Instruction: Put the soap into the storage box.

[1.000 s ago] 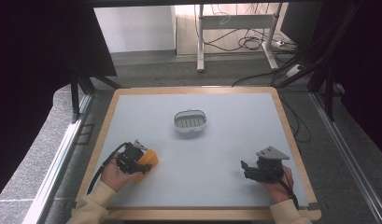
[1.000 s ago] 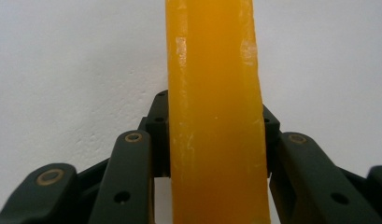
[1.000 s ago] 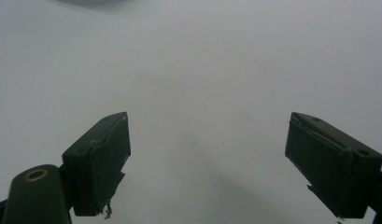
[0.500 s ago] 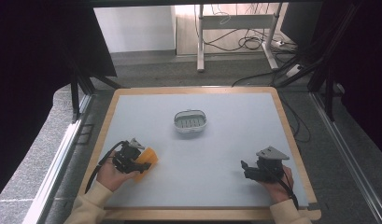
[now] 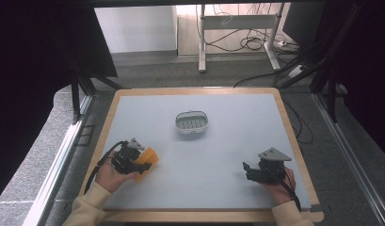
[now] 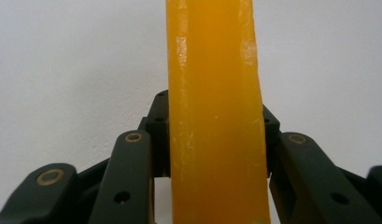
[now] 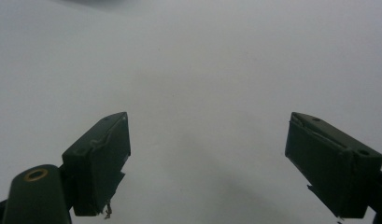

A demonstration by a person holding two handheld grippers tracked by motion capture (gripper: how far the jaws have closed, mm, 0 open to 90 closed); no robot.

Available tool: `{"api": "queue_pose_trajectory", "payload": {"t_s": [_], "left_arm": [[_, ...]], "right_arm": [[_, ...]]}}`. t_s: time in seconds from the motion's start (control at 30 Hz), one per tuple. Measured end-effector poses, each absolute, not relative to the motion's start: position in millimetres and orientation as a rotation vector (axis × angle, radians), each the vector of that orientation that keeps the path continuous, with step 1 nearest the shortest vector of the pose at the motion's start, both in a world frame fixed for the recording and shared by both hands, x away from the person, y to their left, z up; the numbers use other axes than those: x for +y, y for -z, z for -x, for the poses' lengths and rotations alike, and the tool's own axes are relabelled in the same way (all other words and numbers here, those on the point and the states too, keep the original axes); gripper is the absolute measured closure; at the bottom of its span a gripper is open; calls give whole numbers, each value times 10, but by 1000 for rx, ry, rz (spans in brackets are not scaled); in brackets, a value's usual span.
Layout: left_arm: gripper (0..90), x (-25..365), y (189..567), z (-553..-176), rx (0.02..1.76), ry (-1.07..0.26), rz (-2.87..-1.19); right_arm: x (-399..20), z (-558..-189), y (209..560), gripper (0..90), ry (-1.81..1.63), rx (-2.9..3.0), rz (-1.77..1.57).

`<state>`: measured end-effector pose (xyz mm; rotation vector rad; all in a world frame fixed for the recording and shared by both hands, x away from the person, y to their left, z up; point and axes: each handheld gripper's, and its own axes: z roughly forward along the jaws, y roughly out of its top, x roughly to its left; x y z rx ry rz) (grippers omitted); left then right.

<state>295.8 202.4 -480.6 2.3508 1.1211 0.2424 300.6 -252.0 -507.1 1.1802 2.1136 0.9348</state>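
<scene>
A person sits at a table with a pale grey top and a wooden rim, holding a gripper in each hand. The left gripper is near the table's left front, and its jaws are clamped on an orange block. In the left gripper view the orange block stands on edge between the two black jaws, pressed on both sides, and reaches past them toward the top of the view, with the grey tabletop behind it. In the high view the block sticks out of the jaws toward the middle of the table, just beside the person's left hand.

The right gripper is near the right front of the table, held in the right hand. In the right gripper view its jaws stand wide apart with only bare tabletop between them.

A small white basket sits at the table's middle, well apart from both grippers.
</scene>
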Motion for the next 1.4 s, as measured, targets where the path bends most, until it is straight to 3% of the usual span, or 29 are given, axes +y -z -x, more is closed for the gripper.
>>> {"api": "queue_pose_trajectory", "payload": {"t_s": [1.4], "left_arm": [[617,2081,4334,-3080,985,-264,-2276]], "right_arm": [[-2534,-2999,5067,147,-945,2115,-1195]]}}
